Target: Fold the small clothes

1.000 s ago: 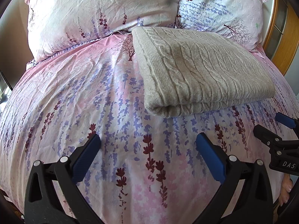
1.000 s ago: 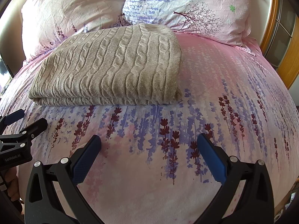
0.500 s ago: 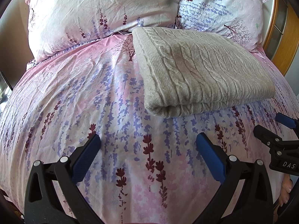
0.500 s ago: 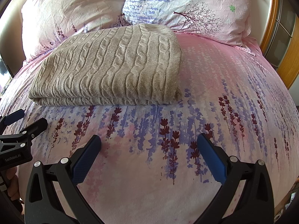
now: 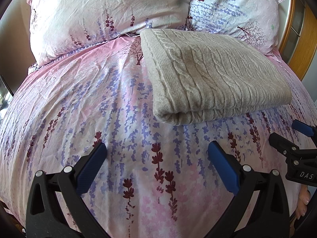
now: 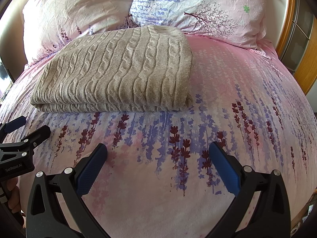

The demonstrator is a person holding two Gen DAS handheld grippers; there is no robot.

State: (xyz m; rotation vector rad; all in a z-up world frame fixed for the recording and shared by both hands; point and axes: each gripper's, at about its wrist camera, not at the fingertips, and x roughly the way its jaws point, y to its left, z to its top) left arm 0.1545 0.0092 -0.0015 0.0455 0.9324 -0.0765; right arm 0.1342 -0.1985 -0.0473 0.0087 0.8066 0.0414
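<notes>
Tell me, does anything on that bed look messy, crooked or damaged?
Nothing stands out. The beige sweater lies neatly folded on the flowered bedcover, its far edge by the two pillows. Both grippers, left and right, hover with jaws open, holding nothing.

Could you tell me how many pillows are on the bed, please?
2. One pillow leans at the head of the bed on the left, behind the folded beige sweater; the other pillow is beside it on the right. None appears hidden.

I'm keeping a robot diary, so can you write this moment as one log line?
sweater: folded, on bed | left gripper: open, holds nothing | right gripper: open, holds nothing | both short of sweater
</notes>
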